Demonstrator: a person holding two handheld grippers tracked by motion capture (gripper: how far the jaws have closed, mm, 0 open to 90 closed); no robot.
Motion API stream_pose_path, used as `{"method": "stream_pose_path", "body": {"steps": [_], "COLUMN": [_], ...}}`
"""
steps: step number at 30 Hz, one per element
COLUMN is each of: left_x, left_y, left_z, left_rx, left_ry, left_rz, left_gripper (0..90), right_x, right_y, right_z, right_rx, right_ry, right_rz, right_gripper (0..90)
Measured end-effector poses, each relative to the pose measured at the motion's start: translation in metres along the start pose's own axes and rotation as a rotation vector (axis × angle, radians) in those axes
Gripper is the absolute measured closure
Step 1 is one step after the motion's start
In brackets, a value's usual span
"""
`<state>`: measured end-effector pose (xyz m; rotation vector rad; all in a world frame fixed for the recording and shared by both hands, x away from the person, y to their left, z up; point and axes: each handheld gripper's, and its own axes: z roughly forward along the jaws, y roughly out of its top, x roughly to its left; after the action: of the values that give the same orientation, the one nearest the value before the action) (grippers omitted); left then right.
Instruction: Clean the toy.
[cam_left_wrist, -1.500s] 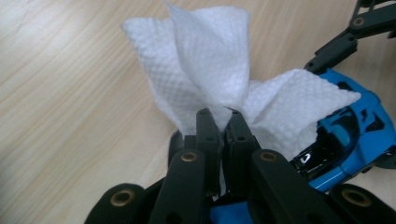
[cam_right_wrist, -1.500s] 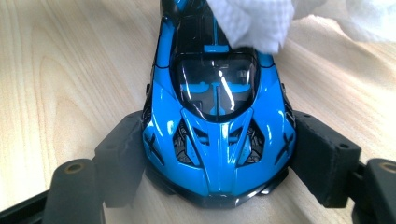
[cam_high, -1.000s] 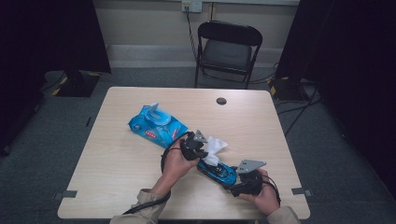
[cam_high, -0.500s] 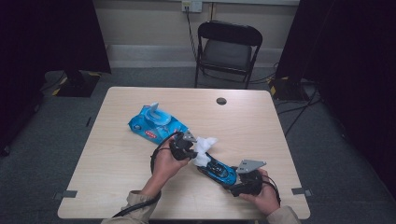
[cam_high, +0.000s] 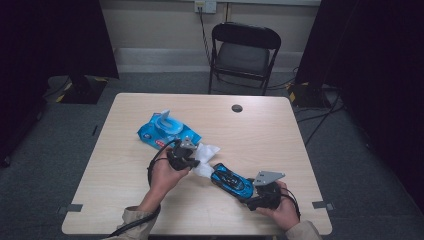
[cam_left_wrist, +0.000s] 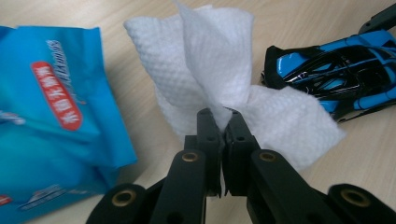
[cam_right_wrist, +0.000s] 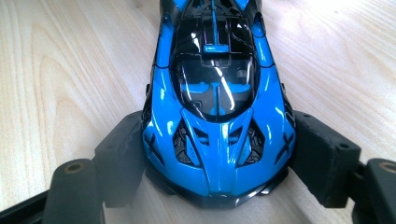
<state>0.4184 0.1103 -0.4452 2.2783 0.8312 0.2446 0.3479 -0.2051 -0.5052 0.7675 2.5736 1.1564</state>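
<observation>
A blue and black toy car (cam_high: 232, 181) (cam_right_wrist: 217, 102) (cam_left_wrist: 336, 74) lies on the table near its front right. My right gripper (cam_high: 250, 196) (cam_right_wrist: 217, 163) is shut on the car's near end, one pad against each side. A crumpled white wipe (cam_high: 205, 156) (cam_left_wrist: 219, 79) is pinched between the jaws of my left gripper (cam_high: 186, 156) (cam_left_wrist: 223, 119), which is shut on it. The wipe hangs just left of the car's far end. A blue wipes pack (cam_high: 165, 131) (cam_left_wrist: 51, 116) with its lid flipped up lies to the left of the wipe.
A small round dark hole (cam_high: 237, 108) sits in the tabletop near the far edge. A black folding chair (cam_high: 243, 55) stands behind the table. Black cables trail from both grippers over the table's front edge (cam_high: 200, 231).
My left gripper has carried the wipe leftward, away from the car and toward the blue pack. The right gripper and the car have stayed put.
</observation>
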Motion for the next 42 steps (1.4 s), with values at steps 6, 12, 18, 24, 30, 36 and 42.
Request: {"method": "stream_pose_path", "body": {"steps": [6,12,18,24,30,36,42], "left_x": [-0.009,-0.030,-0.059,-0.088,-0.111,-0.125,-0.126], "left_y": [0.008,0.023,0.034,0.045,0.053,0.048,0.045], "left_z": [-0.016,-0.012,0.007,0.031,0.051,0.072,0.073], "left_rx": [-0.037,-0.062,-0.059,-0.044,-0.010,0.041,0.039], "left_ry": [-0.010,-0.052,-0.121,-0.183,-0.227,-0.240,-0.247], "left_rz": [0.027,0.074,0.129,0.166,0.214,0.246,0.273], "left_gripper": [87.4,87.4,87.3,87.3,87.3,87.2,86.8], "right_x": [0.000,0.000,0.000,0.000,0.000,0.000,0.000], "right_y": [0.000,0.000,0.000,0.000,0.000,0.000,0.000], "right_z": [0.000,0.000,0.000,0.000,0.000,0.000,0.000], "right_rx": [0.000,0.001,0.001,-0.001,0.000,0.000,0.000], "right_ry": [0.000,0.000,0.000,0.000,0.000,-0.001,-0.001], "right_rz": [0.000,0.001,0.001,-0.001,0.000,-0.003,-0.002], "right_gripper": [25.0,25.1,25.1,25.1,25.0,25.1,25.0]}}
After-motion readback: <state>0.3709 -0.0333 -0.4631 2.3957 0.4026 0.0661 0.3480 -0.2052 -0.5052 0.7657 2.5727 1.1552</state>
